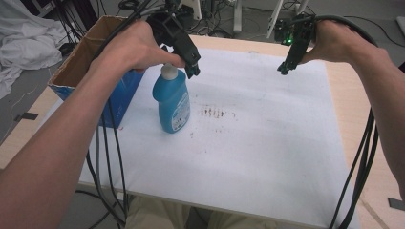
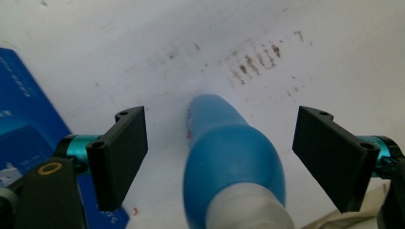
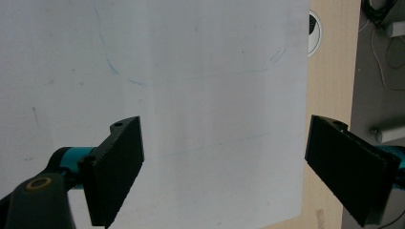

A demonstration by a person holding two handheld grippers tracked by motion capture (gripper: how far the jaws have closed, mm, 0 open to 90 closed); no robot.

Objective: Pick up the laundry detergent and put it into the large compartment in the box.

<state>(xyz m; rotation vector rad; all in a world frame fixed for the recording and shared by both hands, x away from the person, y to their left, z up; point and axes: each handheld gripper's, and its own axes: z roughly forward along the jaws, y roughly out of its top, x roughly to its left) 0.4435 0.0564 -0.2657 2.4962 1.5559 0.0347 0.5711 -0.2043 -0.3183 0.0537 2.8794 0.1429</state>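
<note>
The blue bottle (image 1: 172,100) stands upright on the white sheet (image 1: 267,143) of the table, just beside the cardboard box (image 1: 86,57); the left gripper (image 1: 192,67) hovers at its white cap (image 1: 168,71), jaws wide, not touching; the right gripper (image 1: 282,69) hangs well apart, jaws wide, holding nothing.

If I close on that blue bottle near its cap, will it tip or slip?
The blue bottle stands upright, tall on a narrow base, so a sideways nudge may tip it. Its smooth, tapering shoulder looks slippery. The left gripper straddles it, open.
</note>
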